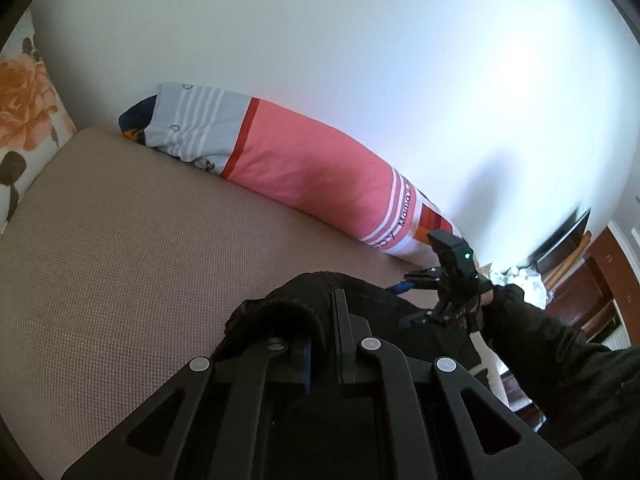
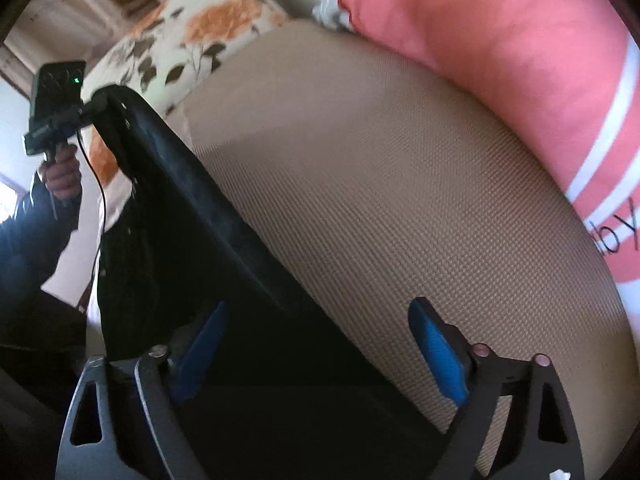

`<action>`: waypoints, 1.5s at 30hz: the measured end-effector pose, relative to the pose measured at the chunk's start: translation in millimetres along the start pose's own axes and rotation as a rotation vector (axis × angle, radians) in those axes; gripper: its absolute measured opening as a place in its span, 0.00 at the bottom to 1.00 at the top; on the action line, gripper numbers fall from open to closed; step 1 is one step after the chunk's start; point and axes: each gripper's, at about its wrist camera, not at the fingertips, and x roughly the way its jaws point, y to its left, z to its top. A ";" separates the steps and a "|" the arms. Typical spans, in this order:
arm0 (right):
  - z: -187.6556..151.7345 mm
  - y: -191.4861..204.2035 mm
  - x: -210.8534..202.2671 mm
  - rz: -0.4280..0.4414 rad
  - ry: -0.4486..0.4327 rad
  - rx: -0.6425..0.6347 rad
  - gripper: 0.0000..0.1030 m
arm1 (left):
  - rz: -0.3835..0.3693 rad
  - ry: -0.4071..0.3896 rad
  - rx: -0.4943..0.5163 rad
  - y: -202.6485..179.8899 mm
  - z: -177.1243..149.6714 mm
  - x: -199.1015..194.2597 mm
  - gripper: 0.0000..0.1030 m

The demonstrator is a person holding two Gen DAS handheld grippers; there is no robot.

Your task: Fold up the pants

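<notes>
The black pants (image 1: 316,296) hang bunched from my left gripper (image 1: 324,336), whose jaws are shut on the fabric above the tan bed (image 1: 120,240). In the right wrist view the pants (image 2: 192,240) stretch as a dark band from the left gripper (image 2: 100,106) down to my right gripper (image 2: 316,344). My right gripper is open, its blue pads (image 2: 440,356) wide apart, with the pants' edge lying between the jaws. It also shows in the left wrist view (image 1: 412,300), beside the pants at the right.
A long pink and striped bolster pillow (image 1: 304,164) lies along the white wall at the bed's far edge. A floral pillow (image 1: 24,128) sits at the bed's left end. Dark wooden furniture (image 1: 592,280) stands at the right.
</notes>
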 end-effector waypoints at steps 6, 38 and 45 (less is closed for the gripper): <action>-20.5 -9.8 9.5 -0.043 0.112 -0.018 0.47 | 0.033 -0.006 -0.022 2.3 0.7 -1.0 0.08; -211.5 221.0 -39.6 -0.388 -0.202 0.146 0.07 | 0.122 0.156 0.068 -7.9 -137.7 -111.4 0.12; -226.8 224.0 6.6 -0.343 -0.098 0.170 0.07 | 0.179 0.310 0.044 18.0 -193.8 -100.8 0.13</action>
